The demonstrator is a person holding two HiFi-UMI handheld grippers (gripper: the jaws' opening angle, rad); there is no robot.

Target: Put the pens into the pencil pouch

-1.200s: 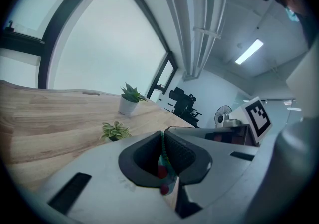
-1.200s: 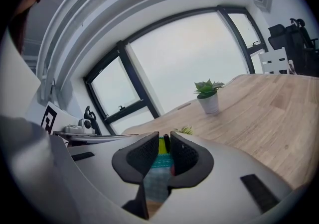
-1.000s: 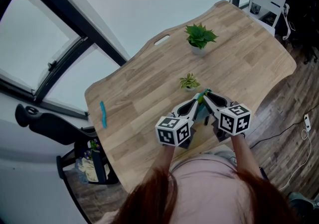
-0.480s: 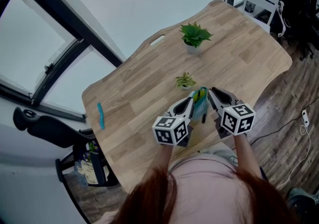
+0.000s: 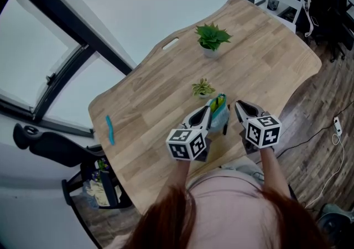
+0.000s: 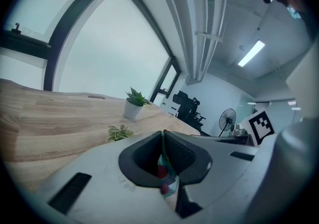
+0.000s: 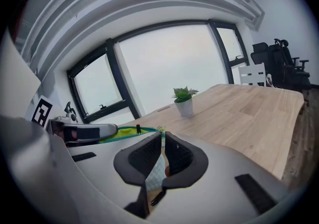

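The wooden desk [image 5: 166,87] has wavy edges and a slot [image 5: 170,43] cut near its far edge. A potted plant [image 5: 211,37] stands toward the far right corner, a smaller plant [image 5: 202,87] stands mid-desk, and a blue pen [image 5: 110,130] lies along the left edge.

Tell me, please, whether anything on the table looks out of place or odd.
One blue pen lies alone right at the left edge of the table, far from the pencil pouch that it should go into. Nothing looks spilled or damaged.

The left tool [image 5: 207,112] hides much of the pencil pouch [image 5: 220,110]; the blue thing [image 5: 110,130] is too small to identify
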